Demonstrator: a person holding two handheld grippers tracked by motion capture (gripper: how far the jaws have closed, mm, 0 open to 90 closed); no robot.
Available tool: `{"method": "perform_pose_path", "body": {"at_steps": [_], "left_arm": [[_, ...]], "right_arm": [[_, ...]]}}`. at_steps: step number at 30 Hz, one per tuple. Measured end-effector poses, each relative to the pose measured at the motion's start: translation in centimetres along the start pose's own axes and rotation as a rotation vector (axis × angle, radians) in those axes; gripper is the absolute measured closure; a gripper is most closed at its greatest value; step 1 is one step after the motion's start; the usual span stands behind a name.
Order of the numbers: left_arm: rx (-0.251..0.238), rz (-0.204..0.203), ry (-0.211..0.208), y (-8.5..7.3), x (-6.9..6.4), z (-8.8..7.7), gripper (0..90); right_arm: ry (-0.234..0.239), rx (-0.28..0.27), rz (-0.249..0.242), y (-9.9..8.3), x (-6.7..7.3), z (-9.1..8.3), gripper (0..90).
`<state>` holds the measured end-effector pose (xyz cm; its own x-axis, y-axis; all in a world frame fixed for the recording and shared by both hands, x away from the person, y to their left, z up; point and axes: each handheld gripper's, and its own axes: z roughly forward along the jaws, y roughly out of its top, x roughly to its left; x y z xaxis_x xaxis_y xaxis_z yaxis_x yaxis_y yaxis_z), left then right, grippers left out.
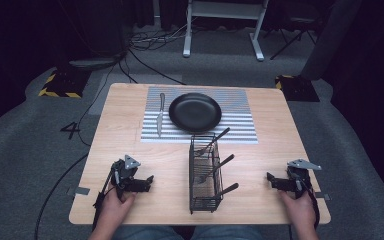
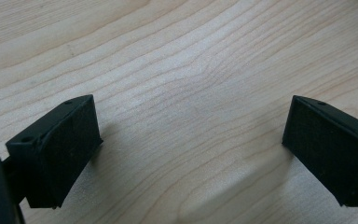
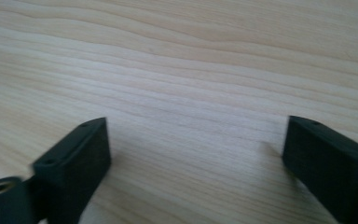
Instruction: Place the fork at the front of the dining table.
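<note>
I am looking down on a pale wooden desk point(image 1: 130, 125) on grey carpet. A striped placemat point(image 1: 240, 120) lies along the desk's far edge, at its middle. A black plate point(image 1: 195, 112) sits on the mat, and a knife point(image 1: 160, 116) lies on the mat's left part, just beside the plate.

A black wire caddy point(image 1: 204, 172) stands at the middle of the desk, reaching toward the near edge. Three dark utensil handles lean out of it to the right; the nearest is the lowest handle point(image 1: 228, 188).

My left gripper point(image 1: 147, 182) rests near the near-left corner, jaws wide apart with bare wood between them. My right gripper point(image 1: 270, 177) rests near the near-right corner, jaws also wide apart and holding nothing.

The caddy lies between the two grippers, well apart from both. Its handles point toward the right gripper, so I judge that side the better one to reach from. To do it well, I would approach a handle squarely, close on its free end, and lift along its lean so the caddy does not tip.
</note>
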<state>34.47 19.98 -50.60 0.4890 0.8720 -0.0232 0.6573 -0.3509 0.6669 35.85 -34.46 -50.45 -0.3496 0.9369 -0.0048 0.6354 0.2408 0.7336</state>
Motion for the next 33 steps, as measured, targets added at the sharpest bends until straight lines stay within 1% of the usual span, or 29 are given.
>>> {"method": "perform_pose_path", "body": {"at_steps": [1, 2, 3, 4, 5, 7, 8, 9, 13, 15, 17, 18, 19, 20, 23, 27, 29, 33], "left_arm": [[0.000, 0.000, 0.000, 0.0, 0.0, 0.0, 4.0], [0.000, 0.000, 0.000, 0.0, 0.0, 0.0, 4.0], [0.000, -0.001, 0.000, 0.0, 0.0, 0.0, 4.0], [0.000, -0.005, -0.003, 0.0, 0.0, 0.0, 4.0], [0.000, -0.005, -0.003, 0.0, 0.0, 0.0, 4.0], [0.000, -0.003, -0.002, 0.0, 0.0, 0.0, 4.0], [0.000, -0.003, -0.002, 0.0, 0.0, 0.0, 4.0], [0.000, -0.003, -0.002, 0.0, 0.0, 0.0, 4.0], [0.000, -0.003, -0.002, 0.0, 0.0, 0.0, 4.0], [0.000, -0.003, -0.002, 0.0, 0.0, 0.0, 4.0], [0.000, -0.003, -0.002, 0.0, 0.0, 0.0, 4.0], [0.000, -0.003, -0.002, 0.0, 0.0, 0.0, 4.0], [0.000, -0.003, -0.001, 0.0, 0.0, 0.0, 4.0], [0.000, -0.003, -0.001, 0.0, 0.0, 0.0, 4.0], [0.000, -0.003, -0.001, 0.0, 0.0, 0.0, 4.0], [0.000, -0.003, -0.001, 0.0, 0.0, 0.0, 4.0], [0.000, -0.003, -0.001, 0.0, 0.0, 0.0, 4.0], [0.000, -0.003, -0.001, 0.0, 0.0, 0.0, 4.0]], "right_arm": [[0.016, -0.009, -0.012, -0.1, 0.1, -0.1, 18.9], [0.023, -0.012, -0.018, -0.1, 0.2, -0.2, 20.0], [0.028, -0.013, -0.021, -0.2, 0.3, -0.3, 22.9], [0.043, -0.012, -0.025, -0.1, 0.3, -0.4, 28.0], [0.063, -0.011, -0.017, -0.1, 0.4, -0.6, 33.0], [0.116, -0.002, 0.026, 0.1, 0.7, -1.0, 35.8], [0.139, -0.002, 0.032, 0.3, 0.9, -1.3, 37.0], [0.158, -0.006, 0.028, 0.4, 1.3, -1.6, 37.5], [0.227, -0.020, -0.021, 1.2, 2.7, -3.5, 38.0], [0.270, -0.023, -0.062, 1.7, 3.6, -4.8, 37.9], [0.320, -0.023, -0.120, 2.4, 4.9, -6.3, 37.9], [0.329, -0.028, -0.136, 2.6, 5.3, -6.8, 37.9], [0.338, -0.034, -0.160, 3.0, 5.9, -7.4, 37.9], [0.354, -0.046, -0.174, 3.3, 6.4, -8.0, 37.9], [0.416, -0.079, -0.209, 4.2, 8.0, -9.5, 37.9], [0.489, -0.106, -0.260, 5.1, 10.2, -11.0, 38.8], [0.512, -0.103, -0.293, 5.4, 11.3, -11.4, 41.0], [0.571, -0.090, -0.334, 5.8, 13.2, -12.0, 45.6]]}}
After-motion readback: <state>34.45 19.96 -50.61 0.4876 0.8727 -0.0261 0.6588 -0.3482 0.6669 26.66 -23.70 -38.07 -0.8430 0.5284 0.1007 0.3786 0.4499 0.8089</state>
